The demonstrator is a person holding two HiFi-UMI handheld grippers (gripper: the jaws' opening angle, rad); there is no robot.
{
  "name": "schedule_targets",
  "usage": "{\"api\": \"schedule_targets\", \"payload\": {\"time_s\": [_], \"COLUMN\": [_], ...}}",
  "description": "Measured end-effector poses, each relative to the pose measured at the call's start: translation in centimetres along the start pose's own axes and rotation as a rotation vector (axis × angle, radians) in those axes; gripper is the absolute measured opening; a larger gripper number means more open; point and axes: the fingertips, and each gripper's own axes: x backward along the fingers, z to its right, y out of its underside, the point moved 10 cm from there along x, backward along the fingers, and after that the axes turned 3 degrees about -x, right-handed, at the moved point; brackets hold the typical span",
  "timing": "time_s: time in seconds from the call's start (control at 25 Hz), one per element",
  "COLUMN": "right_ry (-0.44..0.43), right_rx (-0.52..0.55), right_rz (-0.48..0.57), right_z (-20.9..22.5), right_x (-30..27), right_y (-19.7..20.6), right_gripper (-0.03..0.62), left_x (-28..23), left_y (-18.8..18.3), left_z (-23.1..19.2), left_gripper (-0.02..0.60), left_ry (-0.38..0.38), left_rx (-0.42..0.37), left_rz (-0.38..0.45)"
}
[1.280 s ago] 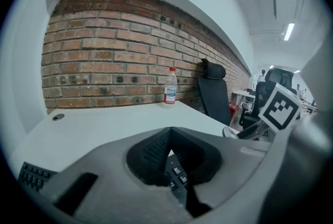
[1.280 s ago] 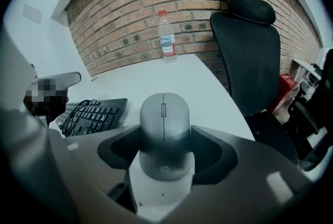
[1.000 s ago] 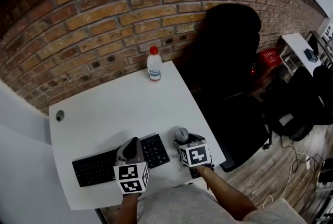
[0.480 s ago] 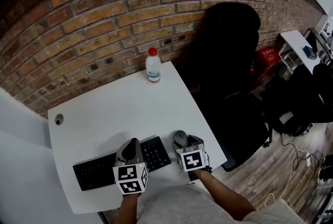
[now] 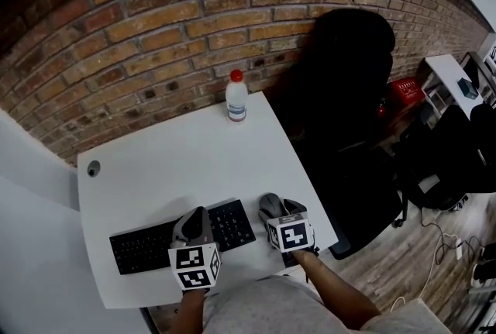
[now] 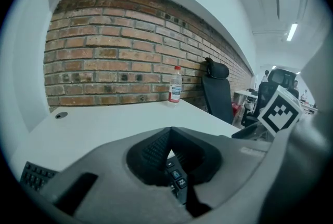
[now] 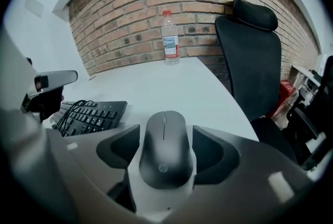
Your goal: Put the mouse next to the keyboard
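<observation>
A dark grey mouse [image 5: 268, 204] [image 7: 165, 147] lies on the white table [image 5: 178, 162], just right of the black keyboard [image 5: 147, 243] [image 7: 89, 114]. My right gripper [image 5: 280, 211] [image 7: 166, 151] straddles the mouse from behind. Its jaws are opening, and the pads stand close at the mouse's two sides without pressing on it. My left gripper [image 5: 195, 222] [image 6: 169, 154] hovers over the keyboard's right half with its pads together and nothing between them; a few keys show below them.
A clear water bottle with a red cap [image 5: 235, 100] [image 7: 170, 38] stands at the table's far edge by the brick wall. A black office chair [image 5: 349, 84] is right of the table. A cable hole [image 5: 94, 168] is at the far left.
The head view has shifted a little. Mouse, keyboard and both grippers stay in about the same places.
</observation>
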Motion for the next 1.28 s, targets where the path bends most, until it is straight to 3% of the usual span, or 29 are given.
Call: {"api": "schedule_targets", "payload": {"time_s": [0.2, 0.4, 0.72, 1.28], "right_ry": [-0.039, -0.107, -0.210, -0.296], "right_rx": [0.019, 0.080, 0.152, 0.216], "right_rz": [0.062, 0.160, 0.309, 0.429], "right_z": [-0.4, -1.2, -2.1, -1.3], "right_x": [1.5, 3.8, 8.1, 13.9], "right_y": [-0.8, -1.6, -1.7, -0.4], "right_gripper": [0.308, 0.222, 0.167, 0.089], "left_x": [1.5, 3.2, 6.2, 10.5], "left_y": [0.2, 0.6, 1.4, 1.6], "left_z": [0.2, 1.0, 2.5, 5.7], "left_gripper": [-0.005, -0.005, -0.005, -0.005], "left_ry": [-0.031, -0.057, -0.098, -0.157], "left_rx": [0.013, 0.032, 0.062, 0.087], "left_rz": [0.007, 0.015, 0.034, 0.073]}}
